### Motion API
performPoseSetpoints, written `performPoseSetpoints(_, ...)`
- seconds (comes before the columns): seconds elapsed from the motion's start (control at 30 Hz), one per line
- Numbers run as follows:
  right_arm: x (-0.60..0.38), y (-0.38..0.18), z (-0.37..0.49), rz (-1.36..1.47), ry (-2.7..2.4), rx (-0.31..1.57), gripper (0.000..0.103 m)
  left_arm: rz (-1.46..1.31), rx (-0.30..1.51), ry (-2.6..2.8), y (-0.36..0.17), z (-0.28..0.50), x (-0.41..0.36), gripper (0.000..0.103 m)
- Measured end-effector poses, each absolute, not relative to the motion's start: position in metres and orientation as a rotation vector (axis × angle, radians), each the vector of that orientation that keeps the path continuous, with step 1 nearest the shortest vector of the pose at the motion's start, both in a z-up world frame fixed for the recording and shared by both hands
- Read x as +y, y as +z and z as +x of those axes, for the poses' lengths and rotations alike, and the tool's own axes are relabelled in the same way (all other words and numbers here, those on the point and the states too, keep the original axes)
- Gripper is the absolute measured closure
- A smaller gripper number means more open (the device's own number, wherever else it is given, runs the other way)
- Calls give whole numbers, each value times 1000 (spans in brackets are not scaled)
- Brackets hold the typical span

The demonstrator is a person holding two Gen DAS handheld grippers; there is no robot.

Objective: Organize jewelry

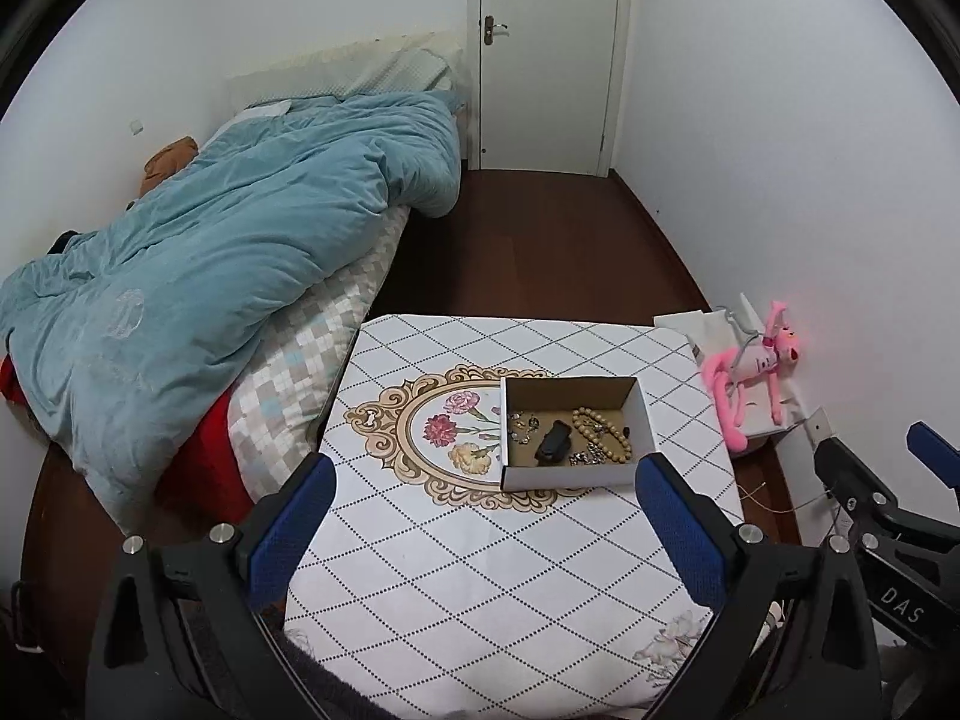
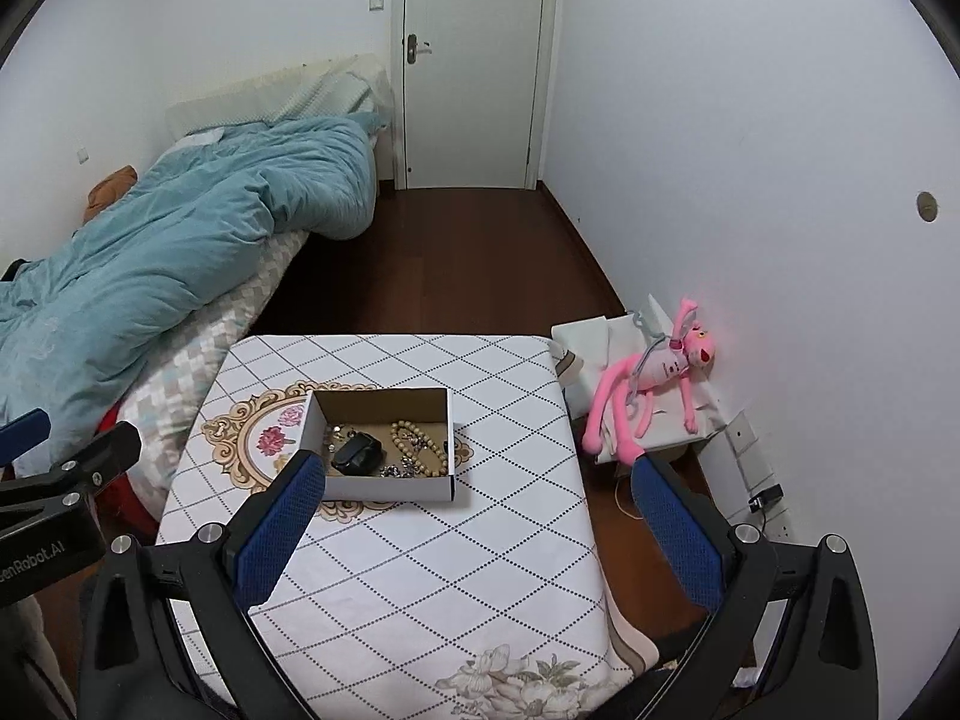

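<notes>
An open cardboard box point(image 1: 642, 420) point(image 2: 438, 402) sits on a small table with a diamond-pattern cloth point(image 1: 480, 570) point(image 2: 420, 570). Inside lie a wooden bead bracelet point(image 1: 603, 429) point(image 2: 420, 447), a black object point(image 1: 553, 443) point(image 2: 357, 454), silver chain pieces point(image 1: 588, 456) point(image 2: 399, 471) and small silver items point(image 1: 521, 425) point(image 2: 336, 435). My left gripper point(image 1: 486, 480) hovers open above the table's near half, short of the box. My right gripper point(image 2: 471, 480) is open too, its left finger point(image 2: 282, 516) beside the box's near left corner. Both are empty.
A bed with a blue quilt point(image 1: 210, 258) point(image 2: 168, 240) lies left of the table. A pink plush toy point(image 1: 756, 372) point(image 2: 648, 378) rests on a white stand by the right wall. Dark wood floor point(image 1: 540, 240) runs to a closed white door point(image 1: 549, 54). Wall sockets point(image 2: 756, 468) sit low right.
</notes>
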State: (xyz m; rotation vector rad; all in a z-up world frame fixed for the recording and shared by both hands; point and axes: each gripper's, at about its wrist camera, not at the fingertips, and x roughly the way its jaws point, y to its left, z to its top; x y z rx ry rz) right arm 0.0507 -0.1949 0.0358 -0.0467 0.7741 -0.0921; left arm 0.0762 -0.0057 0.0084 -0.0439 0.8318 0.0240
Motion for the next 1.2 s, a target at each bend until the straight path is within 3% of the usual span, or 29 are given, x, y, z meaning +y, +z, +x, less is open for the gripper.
performPoseSetpoints(0.43,-195,43,42,-35,-78,800,0,-44,870,19,8,71,-6,1)
performPoseSetpoints(1.2,-199,-5,128,-66,-89,960,0,-25,1021,70,-31,140,-17,1)
